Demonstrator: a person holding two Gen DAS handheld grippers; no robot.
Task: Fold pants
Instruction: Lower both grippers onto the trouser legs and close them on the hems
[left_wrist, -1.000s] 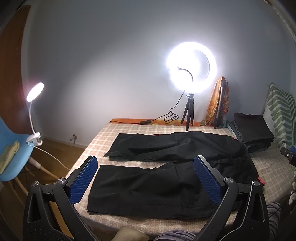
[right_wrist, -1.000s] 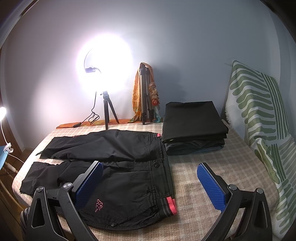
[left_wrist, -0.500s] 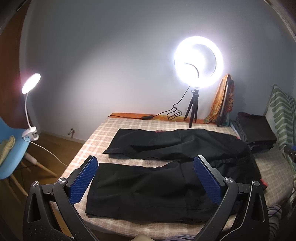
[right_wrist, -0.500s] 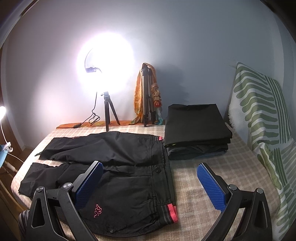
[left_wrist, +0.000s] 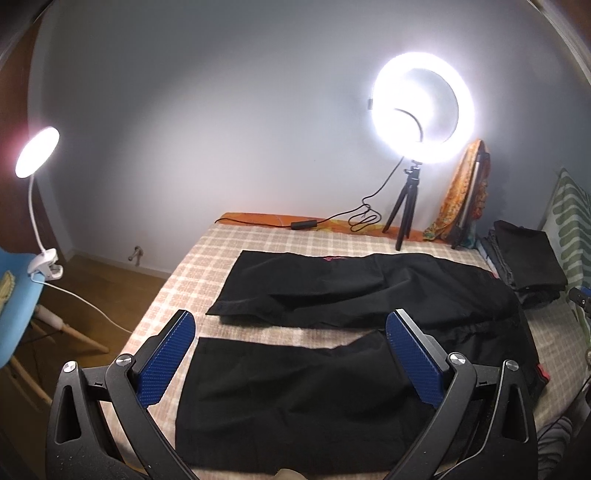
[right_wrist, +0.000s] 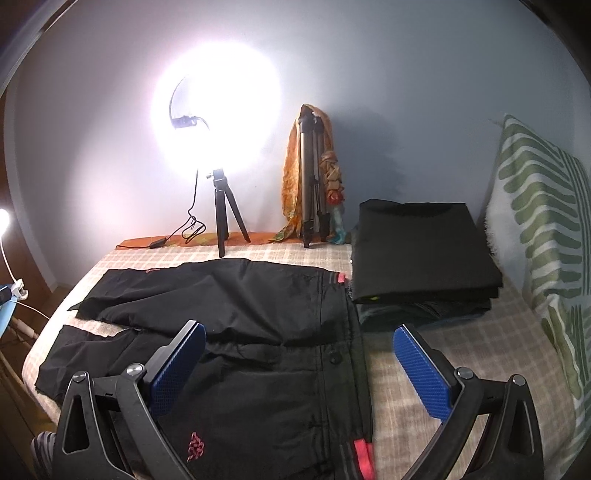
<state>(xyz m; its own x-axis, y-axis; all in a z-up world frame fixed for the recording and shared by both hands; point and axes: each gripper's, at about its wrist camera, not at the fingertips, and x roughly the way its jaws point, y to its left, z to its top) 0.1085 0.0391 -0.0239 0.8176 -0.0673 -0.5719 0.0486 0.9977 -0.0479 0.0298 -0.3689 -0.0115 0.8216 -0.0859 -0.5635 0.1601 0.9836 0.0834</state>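
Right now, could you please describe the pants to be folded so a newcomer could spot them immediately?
On the checked bed, left of the folded dark stack, the black pants lie flat, legs apart. Unlike the stack, they are unfolded, with red waistband tabs.

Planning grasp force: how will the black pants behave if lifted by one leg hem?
The black pants look thin and lie flat with soft creases: likely floppy, draping and trailing. Probably light. The weave looks smooth, so it may slip from open left gripper pads.

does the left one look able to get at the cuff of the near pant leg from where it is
Probably yes. The left tongs are open and hover just above the near leg of the pants; its cuff lies flat and uncovered near the bed's edge.
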